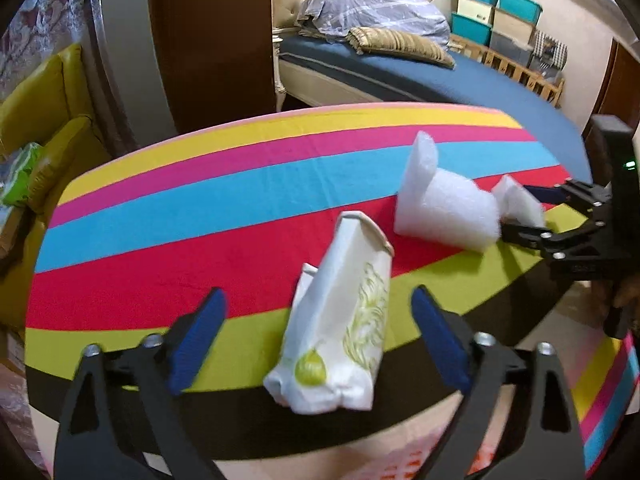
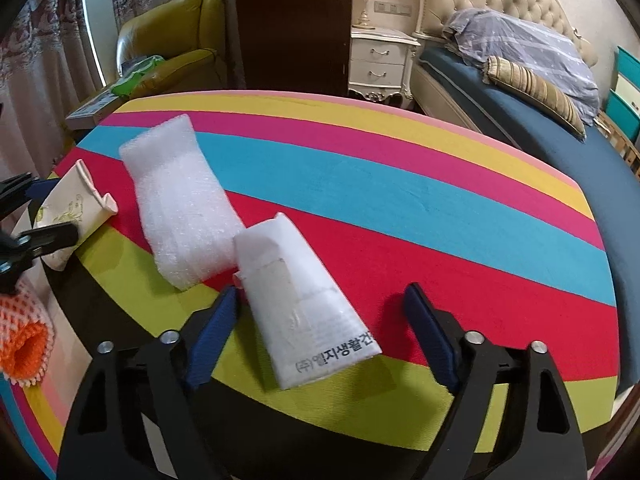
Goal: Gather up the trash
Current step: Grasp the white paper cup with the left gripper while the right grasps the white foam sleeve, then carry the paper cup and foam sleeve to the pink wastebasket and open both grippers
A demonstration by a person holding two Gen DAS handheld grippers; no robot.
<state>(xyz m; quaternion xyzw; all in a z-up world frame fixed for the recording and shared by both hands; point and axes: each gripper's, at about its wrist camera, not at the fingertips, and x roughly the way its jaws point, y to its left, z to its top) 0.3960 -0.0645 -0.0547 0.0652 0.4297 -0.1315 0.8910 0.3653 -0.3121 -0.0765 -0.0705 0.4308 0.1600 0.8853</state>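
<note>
My left tongs [image 1: 316, 312] stand released around a crushed, glossy paper cup [image 1: 340, 320] lying on the striped cloth [image 1: 200, 240]. My right tongs [image 2: 320, 316] straddle, unclenched, a flattened white printed packet [image 2: 308, 304], beside a soft foam-wrap roll [image 2: 180, 200].

Left tool [image 1: 318, 336] and right tool [image 2: 322, 334], black angular arms, blue ribbed pads, silver screws

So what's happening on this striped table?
A person is collecting trash with two handheld grippers. The left gripper straddles a crushed paper cup; the right gripper straddles a white packet. Neither is clamped yet. A bubble wrap piece lies between them on the table.
</note>
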